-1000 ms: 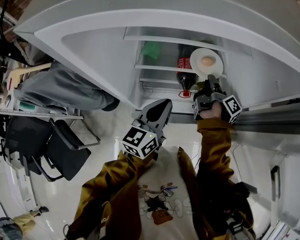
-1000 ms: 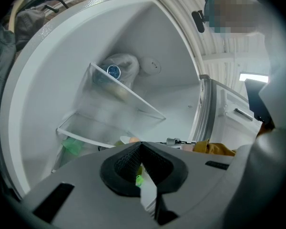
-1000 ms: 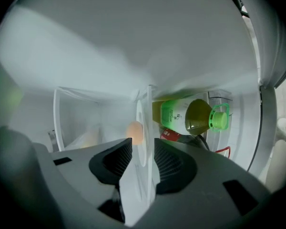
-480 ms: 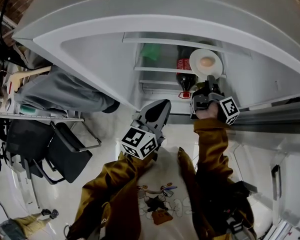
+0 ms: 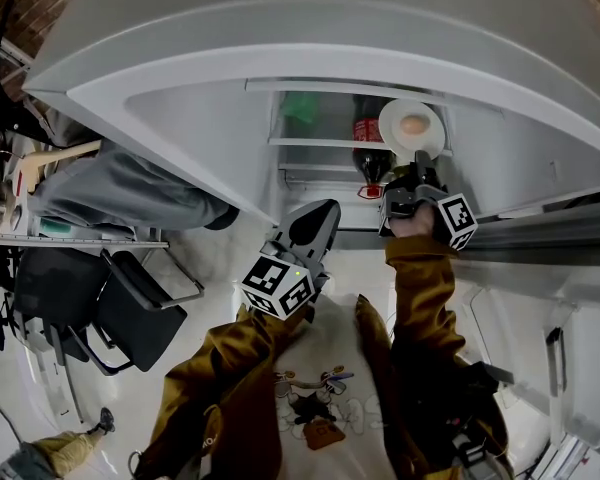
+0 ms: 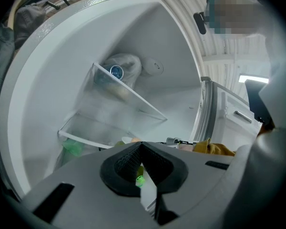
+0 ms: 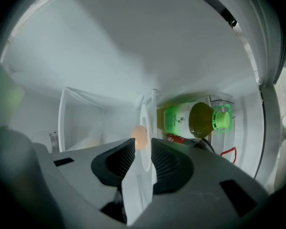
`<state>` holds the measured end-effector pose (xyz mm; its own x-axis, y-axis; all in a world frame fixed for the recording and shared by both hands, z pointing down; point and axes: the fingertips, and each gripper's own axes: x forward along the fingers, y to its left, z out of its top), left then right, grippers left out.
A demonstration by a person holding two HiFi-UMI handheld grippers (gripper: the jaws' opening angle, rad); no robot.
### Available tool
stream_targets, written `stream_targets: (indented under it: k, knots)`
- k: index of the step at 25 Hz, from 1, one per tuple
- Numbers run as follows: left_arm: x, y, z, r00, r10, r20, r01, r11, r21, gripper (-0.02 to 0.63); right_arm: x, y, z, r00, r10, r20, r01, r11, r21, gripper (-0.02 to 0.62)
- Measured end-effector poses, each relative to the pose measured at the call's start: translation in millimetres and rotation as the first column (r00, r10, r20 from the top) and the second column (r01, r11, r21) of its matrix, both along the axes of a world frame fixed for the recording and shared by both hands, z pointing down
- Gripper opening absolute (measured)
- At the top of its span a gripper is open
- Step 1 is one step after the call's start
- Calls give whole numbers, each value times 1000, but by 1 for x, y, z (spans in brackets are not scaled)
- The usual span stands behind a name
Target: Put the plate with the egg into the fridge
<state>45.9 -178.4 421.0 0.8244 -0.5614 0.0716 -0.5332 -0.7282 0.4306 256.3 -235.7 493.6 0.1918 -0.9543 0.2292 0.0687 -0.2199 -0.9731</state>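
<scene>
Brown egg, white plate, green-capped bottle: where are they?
Brown egg (image 5: 414, 124), head view, its middle.
Round white plate (image 5: 394, 133), head view, bare face left of the egg.
Green-capped plastic bottle (image 7: 200, 120), right gripper view, its dark body.

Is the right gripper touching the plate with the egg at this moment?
Touching. The right gripper view shows the plate running edge-on between the right gripper jaws, both pads against its rim with no gap visible; the egg sits just past them.

— The plate?
— Smooth white, with a slight sheen.
— And the fridge lining?
— Matt white plastic; the shelf is clear plastic. The right gripper has black ribbed pads.
</scene>
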Motion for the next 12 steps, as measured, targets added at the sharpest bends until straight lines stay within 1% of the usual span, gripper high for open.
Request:
stream_targets:
  k: [2,6,12]
  knots:
    - [0,-1,0,1000,3,0,-3,1000,0,8,0,0,2,1000,4,5,-4,1000,-13,103]
    - [2,-2,0,1000,7,2,-7,1000,3,8,1,2,10,1000,14,19,-13,999,-47,17]
    - [4,-3,0,1000,5,5,-5,1000,3,8,0,0,10,999,17,31,-15,999,-45,17]
